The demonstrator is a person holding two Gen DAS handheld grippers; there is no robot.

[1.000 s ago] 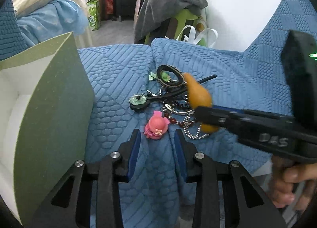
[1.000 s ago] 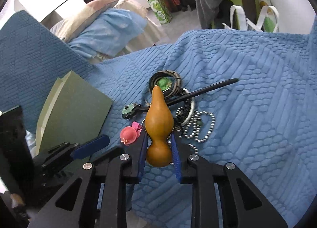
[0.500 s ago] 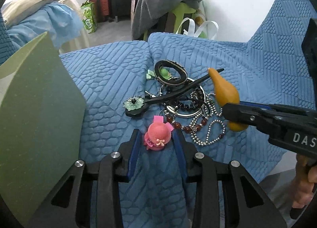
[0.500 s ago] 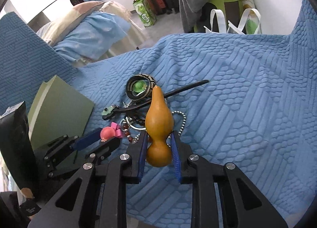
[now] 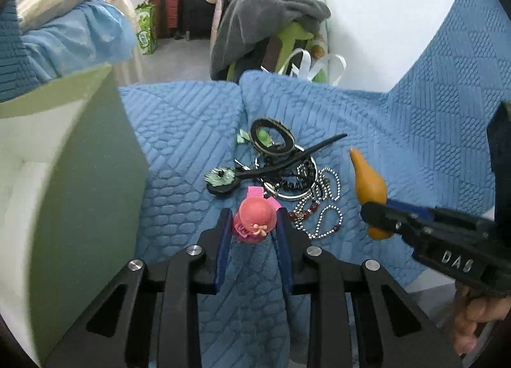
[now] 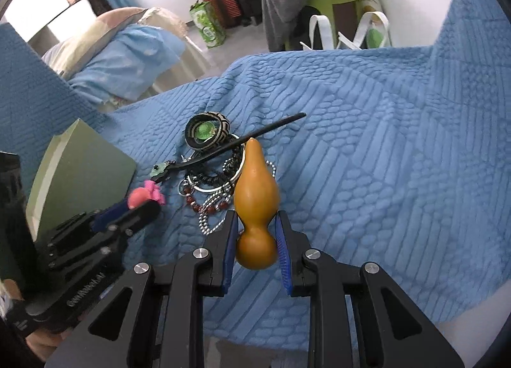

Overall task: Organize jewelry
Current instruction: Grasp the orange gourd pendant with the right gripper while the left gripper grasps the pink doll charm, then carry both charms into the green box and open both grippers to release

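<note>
Gourd (image 6: 255, 208), amber and waisted, sits nearest in the right wrist view, pinched at its narrow waist by the right claw (image 6: 257, 240), probably because that neck gives the pads a secure seat; it hangs clear of the blue quilt (image 6: 383, 176), tip pointing away. The left claw (image 5: 254, 233) has just been closing around the pink charm (image 5: 255, 216), and its pads now sit against the charm's sides, so I judge it gripped, though the contact is hard to confirm. Beyond both claws lies the jewelry pile (image 5: 297, 176) near the middle of the quilt: a bead chain, red beads, a metal ring, a black hair stick (image 5: 287, 163) with a green flower end lying across the heap, and a woven bangle (image 5: 271, 139) farthest off. A green box (image 5: 80, 192) stands at the quilt's left edge, open side toward the left wrist camera, likely the place these pieces are meant to go. The left view shows the box's pale inside and the hand (image 5: 476, 320) holding the right claw; the right view shows only the box's outer face, but gives the gourd's full shape and the charm (image 6: 143, 197) from the side. Behind the bed, clothes are piled on a green stool (image 6: 335, 0).
</note>
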